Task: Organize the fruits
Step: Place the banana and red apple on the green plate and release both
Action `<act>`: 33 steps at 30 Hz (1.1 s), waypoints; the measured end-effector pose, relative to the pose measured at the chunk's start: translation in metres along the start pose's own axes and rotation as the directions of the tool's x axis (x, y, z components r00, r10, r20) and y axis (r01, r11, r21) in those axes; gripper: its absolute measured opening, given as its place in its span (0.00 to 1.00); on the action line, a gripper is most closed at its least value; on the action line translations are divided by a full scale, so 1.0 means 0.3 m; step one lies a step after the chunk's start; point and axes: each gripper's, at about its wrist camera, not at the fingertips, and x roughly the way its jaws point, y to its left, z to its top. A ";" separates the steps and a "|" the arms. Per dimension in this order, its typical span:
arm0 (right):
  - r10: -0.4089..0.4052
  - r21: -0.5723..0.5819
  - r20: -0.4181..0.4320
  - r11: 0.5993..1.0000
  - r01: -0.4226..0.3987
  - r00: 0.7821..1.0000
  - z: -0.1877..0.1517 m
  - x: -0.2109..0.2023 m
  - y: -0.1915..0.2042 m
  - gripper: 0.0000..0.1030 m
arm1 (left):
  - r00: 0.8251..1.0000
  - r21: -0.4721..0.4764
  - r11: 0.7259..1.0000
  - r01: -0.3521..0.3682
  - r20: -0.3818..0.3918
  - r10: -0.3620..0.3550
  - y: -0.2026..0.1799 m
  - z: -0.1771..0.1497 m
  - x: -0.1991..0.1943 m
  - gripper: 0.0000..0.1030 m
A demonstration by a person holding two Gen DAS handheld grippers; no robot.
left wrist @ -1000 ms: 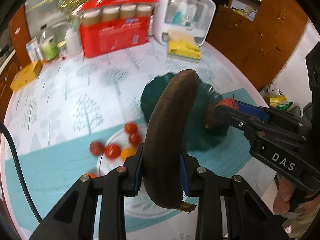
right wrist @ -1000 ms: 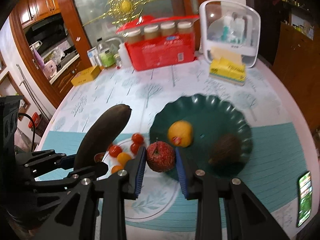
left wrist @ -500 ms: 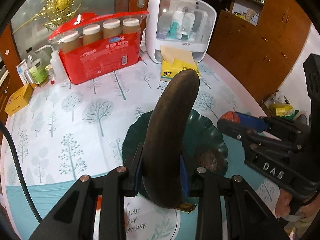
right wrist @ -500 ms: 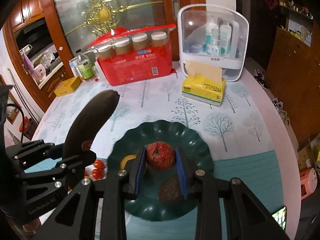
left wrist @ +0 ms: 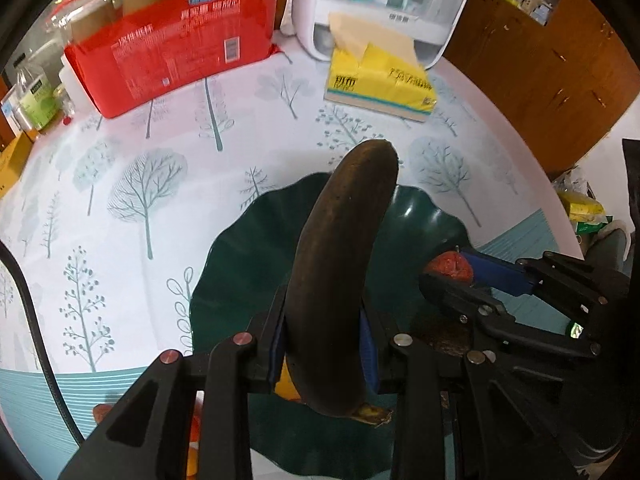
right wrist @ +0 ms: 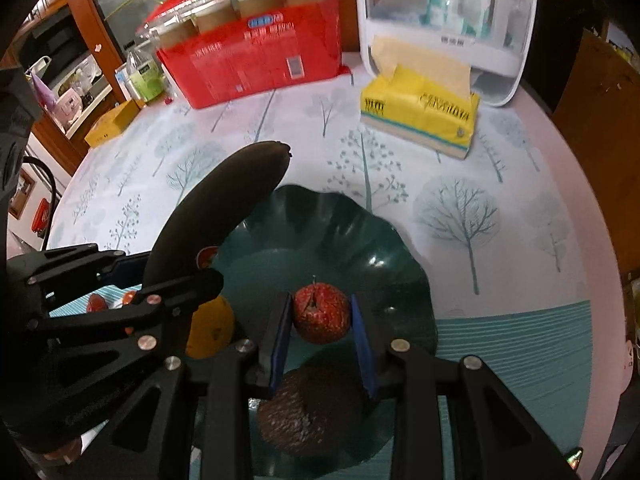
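left wrist view had the left tongs (left wrist: 322, 344) clamped on a blackened banana (left wrist: 340, 264), which stood nearly upright between the blue pads, its stem end poking out below them and its far tip rising over the far rim of the dark green plate (left wrist: 420, 216). the banana was held over the plate, and whether it touched the plate i could not tell. to the right in that view the right tongs (left wrist: 452, 276) came in from the side, closed on a small red apple (left wrist: 448, 266) over the right part of the plate.

from the right wrist view the apple (right wrist: 322, 312) sat squeezed between the pads, stem up, above the middle of the plate (right wrist: 392, 240). just nearer, partly under the tongs, a rough brown fruit (right wrist: 304, 412) lay in the plate, and a yellow-orange fruit (right wrist: 212, 332) showed at the left, half hidden behind the left tongs (right wrist: 192, 276). a couple of small red tomatoes (right wrist: 96, 302) peeked out further left, off the plate.

on the far side of the tree-patterned surface (right wrist: 460, 184) stood a red package of jars (right wrist: 256, 52), a yellow tissue pack (right wrist: 420, 116) and a white organiser box (right wrist: 448, 12), well apart from the plate.
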 end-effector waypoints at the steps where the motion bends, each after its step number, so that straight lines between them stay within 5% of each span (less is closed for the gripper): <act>1: -0.003 -0.005 -0.003 1.000 0.003 1.000 0.001 0.010 0.000 0.29 | 1.000 0.003 1.000 -0.006 -0.003 0.006 -0.002 0.002 0.006 0.29; 6: -0.002 -0.001 -0.034 1.000 0.002 0.999 -0.001 0.055 -0.008 0.30 | 0.999 0.019 0.999 -0.031 -0.018 0.031 -0.003 0.009 0.021 0.34; 13: -0.034 -0.006 -0.046 0.999 0.033 0.998 -0.016 0.064 -0.018 0.31 | 0.999 -0.014 0.998 -0.054 0.008 0.054 0.031 0.001 -0.028 0.75; 16: -0.037 -0.004 -0.038 0.999 0.037 0.999 -0.023 0.048 -0.023 0.38 | 0.998 -0.033 0.998 -0.058 0.008 0.058 0.044 -0.002 -0.045 0.81; 33: -0.040 -0.007 0.013 0.999 0.040 0.999 -0.044 -0.048 0.013 0.41 | 0.997 -0.087 0.995 -0.057 0.049 0.062 0.050 -0.080 -0.165 0.85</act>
